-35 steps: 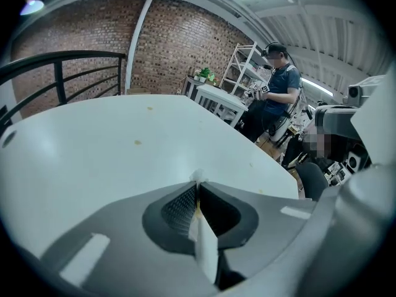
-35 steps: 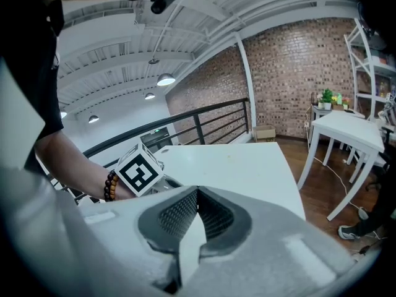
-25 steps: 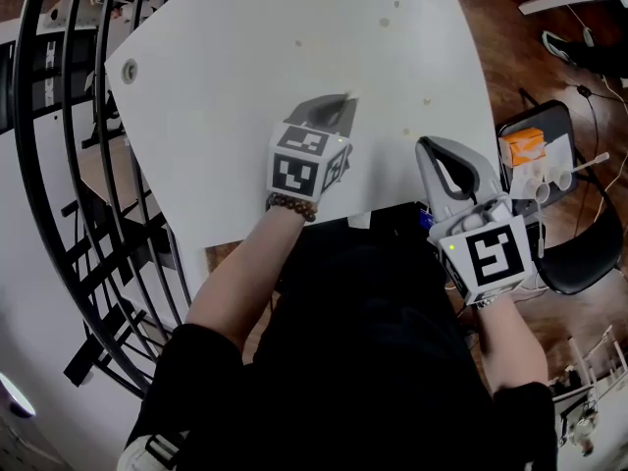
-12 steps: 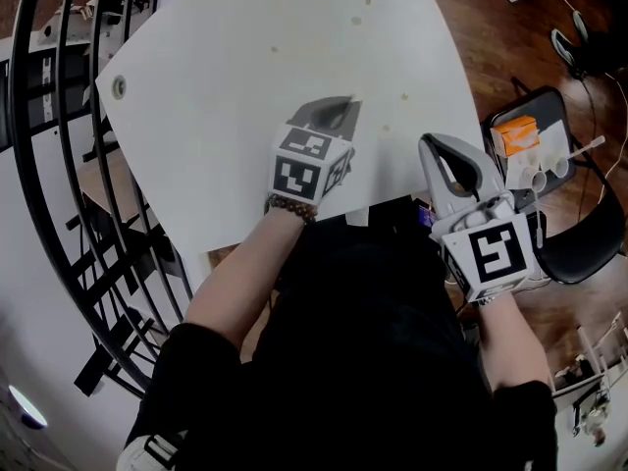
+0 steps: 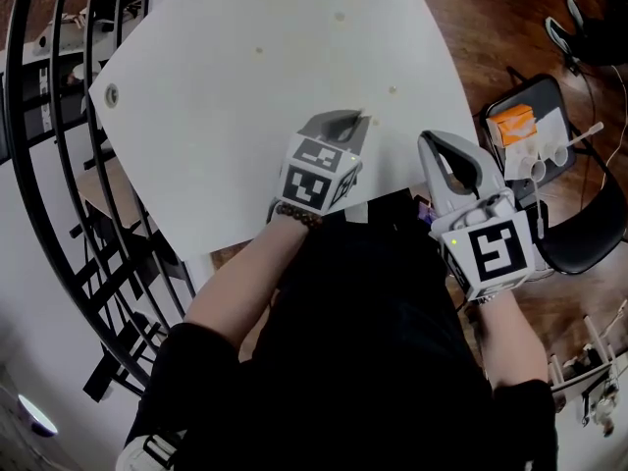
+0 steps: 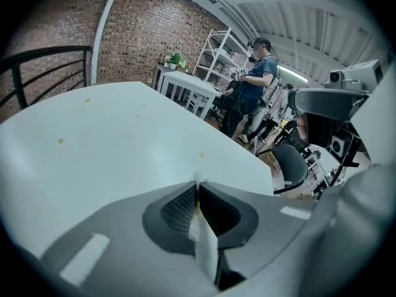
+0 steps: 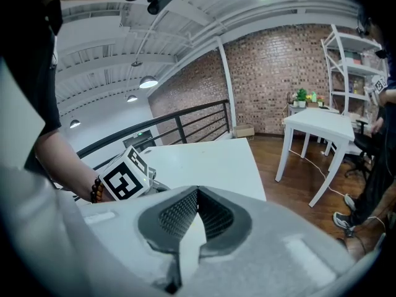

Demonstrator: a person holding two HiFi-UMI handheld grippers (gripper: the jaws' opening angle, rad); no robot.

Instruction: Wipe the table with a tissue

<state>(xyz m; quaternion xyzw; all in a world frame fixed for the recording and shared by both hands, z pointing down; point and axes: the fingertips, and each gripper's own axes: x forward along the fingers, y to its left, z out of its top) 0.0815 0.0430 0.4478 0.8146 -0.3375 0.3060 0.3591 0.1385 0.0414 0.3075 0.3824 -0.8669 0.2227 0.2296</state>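
Your left gripper (image 5: 365, 119) aims at 1 o'clock, jaws pinched on a tissue (image 6: 204, 240) sliver. Your right gripper (image 5: 425, 143) sits at its 4 o'clock, aiming at 11, jaws closed together.

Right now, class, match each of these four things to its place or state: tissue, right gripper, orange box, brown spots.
Things:
1. tissue
2. right gripper
3. orange box
4. brown spots

Places or states:
A. on the black chair
B. scattered over the white table
C. pinched in the left gripper
D. jaws together, beside the table's edge

Pairs: 1-C, 2-D, 3-A, 4-B
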